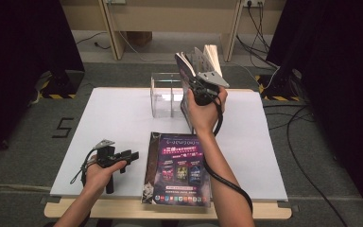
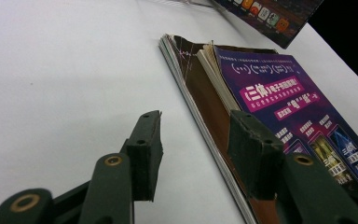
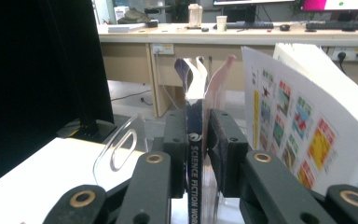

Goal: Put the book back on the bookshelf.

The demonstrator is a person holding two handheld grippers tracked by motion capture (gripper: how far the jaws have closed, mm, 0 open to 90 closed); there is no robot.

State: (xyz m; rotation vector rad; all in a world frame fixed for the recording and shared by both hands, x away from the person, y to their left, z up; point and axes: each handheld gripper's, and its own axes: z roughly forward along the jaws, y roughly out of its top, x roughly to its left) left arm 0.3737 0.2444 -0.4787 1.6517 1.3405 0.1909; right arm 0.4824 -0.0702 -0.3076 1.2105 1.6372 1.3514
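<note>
High view: a white table (image 1: pixel 123 118) is seen, with 2 books and a clear acrylic stand (image 1: pixel 166 94) on it.
Held book (image 1: pixel 189 80): a paperback with a dark purple cover is held upright above the far part of the table, at about 12 o'clock from the flat book, with its pale pages fanned open at the top.
Held book, right gripper view: a dark blue spine (image 3: pixel 195 154) printed "SCIENCE FICTION" stands vertically between the jaws, and a white page with coloured squares (image 3: pixel 303 135) leans at 3 o'clock.
Flat book (image 1: pixel 179 168): a larger purple-covered volume lies closed near the front edge of the table, with white and pink lettering and 3 small pictures on its cover.
Flat book, left gripper view: worn, layered page edges and a brown inner cover (image 2: pixel 205 93) are seen at its near side.
Right gripper (image 1: pixel 199 80): it is raised in a hand with the forearm stretched forward, and a black cable trails along the arm.
Right jaws: they are set on both sides of the held book's spine, the pads touching it.
Left gripper (image 1: pixel 132 155): it is held low over the table at 9 o'clock from the flat book, pointing towards it.
Left jaws: they stand apart with nothing between them; 1 pad (image 2: pixel 256 149) is seen over the flat book's edge, the other (image 2: pixel 145 149) over bare table.
Acrylic stand: it stands at 11 o'clock from the flat book, just beside the held book.
</note>
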